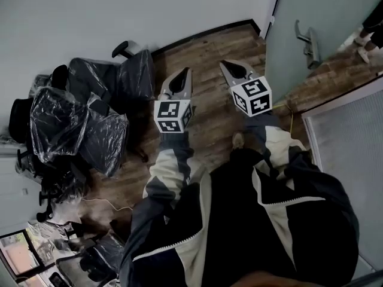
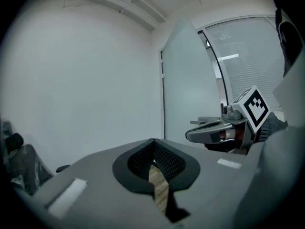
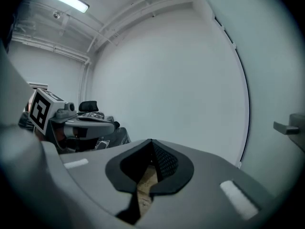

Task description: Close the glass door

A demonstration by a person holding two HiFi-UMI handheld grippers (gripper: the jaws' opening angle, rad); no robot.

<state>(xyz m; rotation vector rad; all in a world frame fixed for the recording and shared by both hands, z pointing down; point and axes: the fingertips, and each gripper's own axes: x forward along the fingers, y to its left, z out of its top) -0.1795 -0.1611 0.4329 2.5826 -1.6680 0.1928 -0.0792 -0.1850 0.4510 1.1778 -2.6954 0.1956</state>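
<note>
Both left grey gripper (image 1: 186, 72) and right grey gripper (image 1: 224, 64) pressed together, empty; frosted glass door (image 1: 335, 11) looks heavy, rigid; take metal lever (image 1: 307, 40).

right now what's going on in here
A person stands on the wooden floor with a tool in each hand. The left tool and the right tool are both shut and empty, pointing ahead. The glass door, with its lever handle, is off to the right, and neither tool touches it. Plastic-wrapped office chairs sit on the left.
</note>
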